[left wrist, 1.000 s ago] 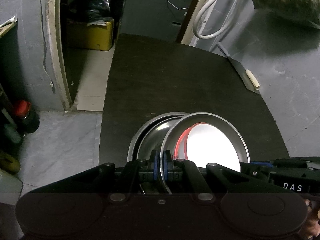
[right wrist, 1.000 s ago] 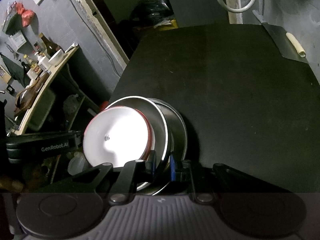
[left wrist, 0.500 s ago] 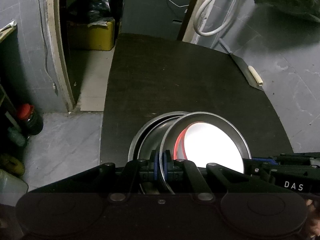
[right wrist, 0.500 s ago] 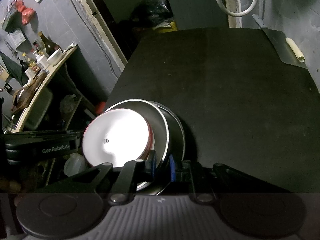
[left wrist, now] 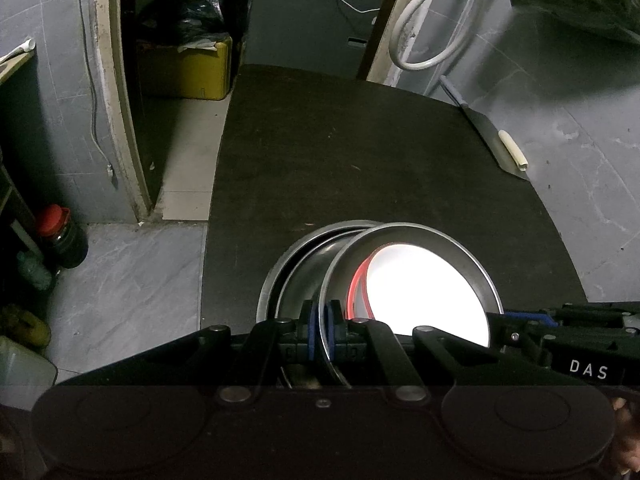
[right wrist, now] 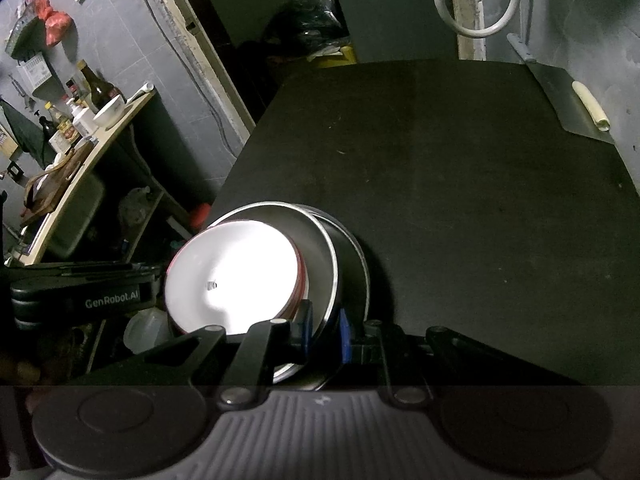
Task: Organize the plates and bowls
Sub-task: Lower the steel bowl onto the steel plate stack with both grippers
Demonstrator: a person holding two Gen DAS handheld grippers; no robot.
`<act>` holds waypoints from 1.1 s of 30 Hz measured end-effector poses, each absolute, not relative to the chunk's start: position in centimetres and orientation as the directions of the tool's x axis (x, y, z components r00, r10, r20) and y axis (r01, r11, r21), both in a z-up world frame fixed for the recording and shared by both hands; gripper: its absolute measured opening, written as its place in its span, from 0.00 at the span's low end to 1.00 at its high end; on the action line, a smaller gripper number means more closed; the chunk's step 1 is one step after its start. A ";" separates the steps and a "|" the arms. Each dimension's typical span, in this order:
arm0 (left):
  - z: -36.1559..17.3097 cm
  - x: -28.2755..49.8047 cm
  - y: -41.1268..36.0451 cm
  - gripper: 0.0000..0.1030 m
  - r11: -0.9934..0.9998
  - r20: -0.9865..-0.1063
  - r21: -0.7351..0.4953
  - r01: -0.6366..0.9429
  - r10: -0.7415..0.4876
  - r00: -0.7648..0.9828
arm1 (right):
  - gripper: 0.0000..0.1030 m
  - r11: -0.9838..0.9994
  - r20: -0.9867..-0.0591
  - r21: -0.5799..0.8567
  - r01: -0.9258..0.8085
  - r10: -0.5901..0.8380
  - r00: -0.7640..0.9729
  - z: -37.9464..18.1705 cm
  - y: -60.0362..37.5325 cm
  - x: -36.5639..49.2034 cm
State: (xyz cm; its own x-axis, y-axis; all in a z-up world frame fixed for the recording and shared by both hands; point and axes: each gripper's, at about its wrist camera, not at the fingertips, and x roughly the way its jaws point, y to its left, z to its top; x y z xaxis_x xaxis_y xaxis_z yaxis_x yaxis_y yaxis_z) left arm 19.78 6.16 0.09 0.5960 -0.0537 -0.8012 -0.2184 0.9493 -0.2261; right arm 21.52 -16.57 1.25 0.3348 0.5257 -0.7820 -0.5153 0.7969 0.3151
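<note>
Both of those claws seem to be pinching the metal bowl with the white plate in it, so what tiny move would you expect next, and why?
Probably ease it level into the steel bowls beneath. Both tools, left and right, clamp the tilted steel bowl's rim; it holds a red-rimmed white plate.

I see a steel plate (left wrist: 448, 252) tilted up on edge at the near edge of the table, with a white, red-rimmed bowl (left wrist: 424, 292) nested inside it. Behind it sit more steel dishes (left wrist: 292, 264), stacked.
</note>
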 end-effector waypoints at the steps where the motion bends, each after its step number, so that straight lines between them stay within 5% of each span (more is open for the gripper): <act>1: 0.1 19.8 6.2 0.04 0.950 -0.801 -0.224 -0.218 -0.052 0.596 | 0.16 0.798 -0.782 0.316 -0.513 0.526 0.336 1.2 -16.6 21.5; 33: 0.1 20.0 5.5 0.07 0.960 -0.816 -0.175 -0.221 -0.016 0.577 | 0.17 0.819 -0.768 0.330 -0.469 0.522 0.370 1.0 -16.8 21.4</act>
State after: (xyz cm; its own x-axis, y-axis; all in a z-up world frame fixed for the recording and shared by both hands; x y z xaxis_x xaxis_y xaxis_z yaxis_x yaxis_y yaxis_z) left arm 20.04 5.50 0.05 0.5774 -0.0158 -0.8163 -0.2208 0.9595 -0.1748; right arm 21.43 -16.79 0.98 0.3702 0.5220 -0.7685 -0.4692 0.8190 0.3303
